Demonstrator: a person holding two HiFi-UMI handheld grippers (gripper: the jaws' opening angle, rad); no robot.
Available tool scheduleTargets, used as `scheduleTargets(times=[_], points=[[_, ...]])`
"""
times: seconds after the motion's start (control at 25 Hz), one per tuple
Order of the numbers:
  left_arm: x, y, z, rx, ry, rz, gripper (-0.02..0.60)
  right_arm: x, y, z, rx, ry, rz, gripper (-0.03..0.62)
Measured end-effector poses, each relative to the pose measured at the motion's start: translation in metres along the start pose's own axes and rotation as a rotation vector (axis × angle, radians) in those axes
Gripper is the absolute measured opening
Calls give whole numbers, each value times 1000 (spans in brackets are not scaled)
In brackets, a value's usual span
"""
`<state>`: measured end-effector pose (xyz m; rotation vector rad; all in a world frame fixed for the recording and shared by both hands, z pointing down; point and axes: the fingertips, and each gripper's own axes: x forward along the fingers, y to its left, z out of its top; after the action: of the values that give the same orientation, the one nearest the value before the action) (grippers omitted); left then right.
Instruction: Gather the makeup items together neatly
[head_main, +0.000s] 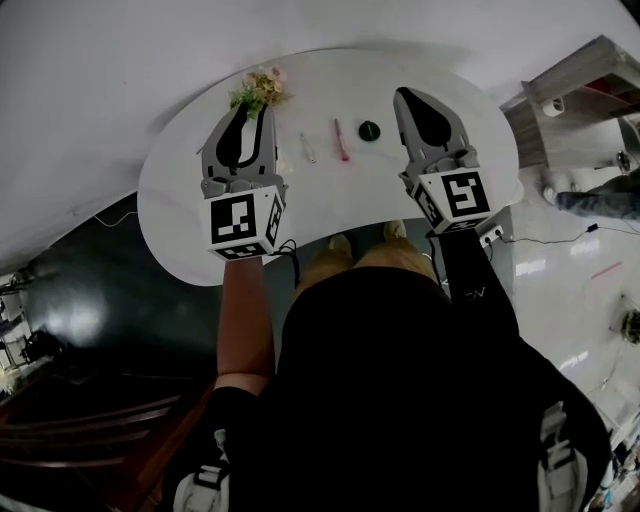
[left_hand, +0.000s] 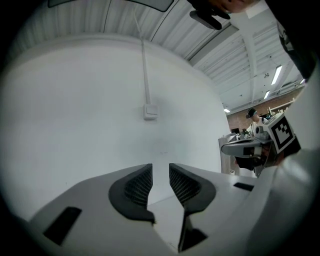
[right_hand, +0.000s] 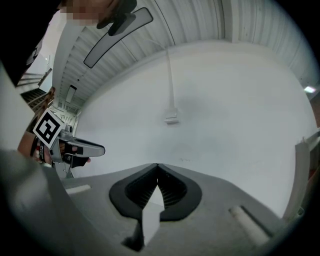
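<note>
Head view: holding left tongs (head_main: 252, 112) parted and empty, right tongs (head_main: 408, 100) closed on nothing, over the counter (head_main: 180, 200). Looking down between them at clear tube (head_main: 308, 148) nearer left, pink stick (head_main: 341, 140) lying lengthwise away from body, green round compact (head_main: 369, 130) nearer right.

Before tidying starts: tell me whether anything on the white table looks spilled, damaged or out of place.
Nothing looks spilled or broken. The small pale item, pink stick and dark round item lie apart in a loose row on the table, not yet gathered; the flowers sit at its far edge.
</note>
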<state>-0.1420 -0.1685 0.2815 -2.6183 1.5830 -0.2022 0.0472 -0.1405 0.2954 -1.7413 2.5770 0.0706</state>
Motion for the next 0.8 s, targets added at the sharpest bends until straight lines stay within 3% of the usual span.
scheduleTargets(times=[0.28, 0.32, 0.36, 0.4, 0.8], points=[[-14, 10, -3, -6, -13, -14, 98, -4, 26, 2, -5, 5, -15, 5], [-16, 12, -3, -2, -18, -8, 77, -4, 29, 2, -4, 5, -16, 5], [-18, 14, -2, 2, -22, -1, 15, -4, 31, 2, -6, 6, -14, 5], [-20, 16, -3, 3, -23, 1, 9, -5, 33, 1, -9, 7, -12, 5], [-31, 29, -13, -29, -16, -19, 9, -8, 44, -2, -36, 15, -46, 5]])
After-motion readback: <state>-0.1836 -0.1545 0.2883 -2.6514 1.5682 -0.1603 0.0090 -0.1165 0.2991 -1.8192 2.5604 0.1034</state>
